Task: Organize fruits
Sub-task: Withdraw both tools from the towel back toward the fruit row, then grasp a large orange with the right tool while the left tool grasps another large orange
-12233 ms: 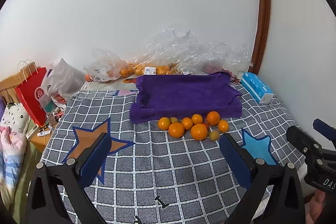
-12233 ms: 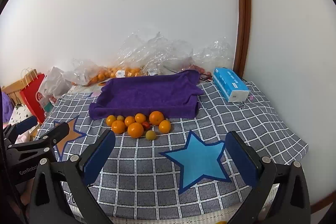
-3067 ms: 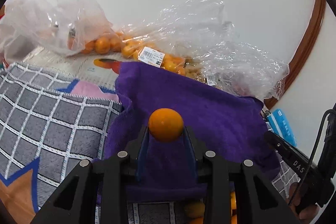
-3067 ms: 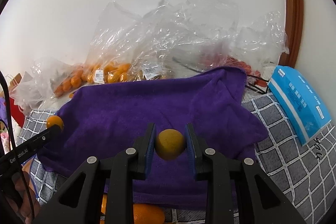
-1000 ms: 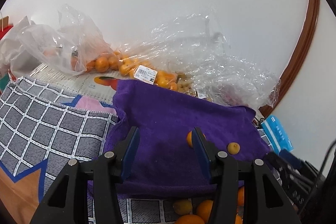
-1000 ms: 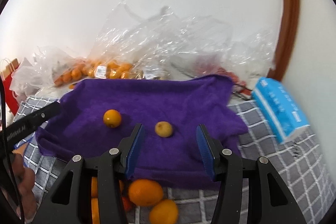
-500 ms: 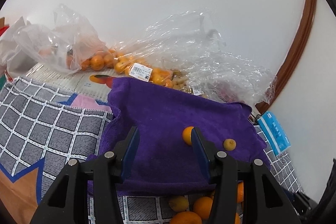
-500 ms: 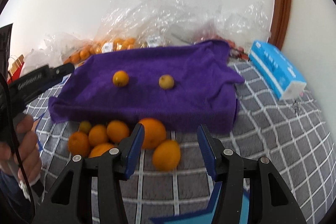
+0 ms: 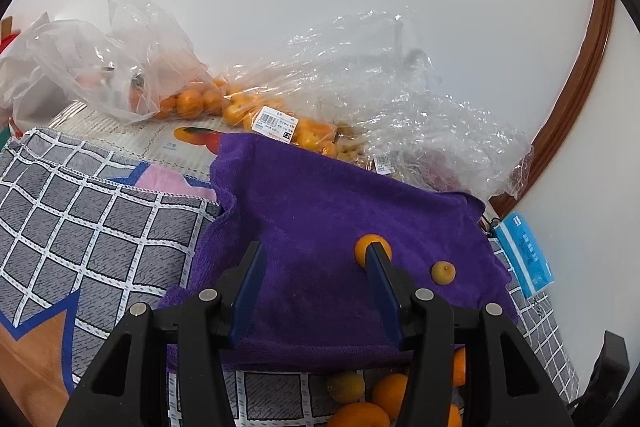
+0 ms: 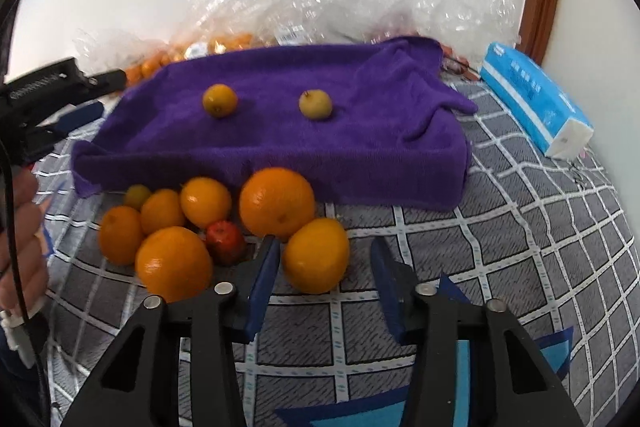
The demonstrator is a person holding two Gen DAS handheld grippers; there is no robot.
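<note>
while two small fruits, an orange one [image 10: 219,100] and a yellowish one [image 10: 315,104], sit apart on the purple towel [image 10: 372,131] in the upper middle of the right wrist view, a loose pile of oranges [image 10: 276,202] lies on the checked cloth [image 10: 520,227] just below the towel's edge. the right tool [image 10: 322,261] is closing around the nearest orange [image 10: 316,255], pads not yet pressing. the left tool [image 9: 314,271] hangs open and empty over the towel. a blue tissue pack [image 10: 536,111] lies at right.

Two fruits [image 10: 219,100] on towel [image 10: 360,139]
</note>
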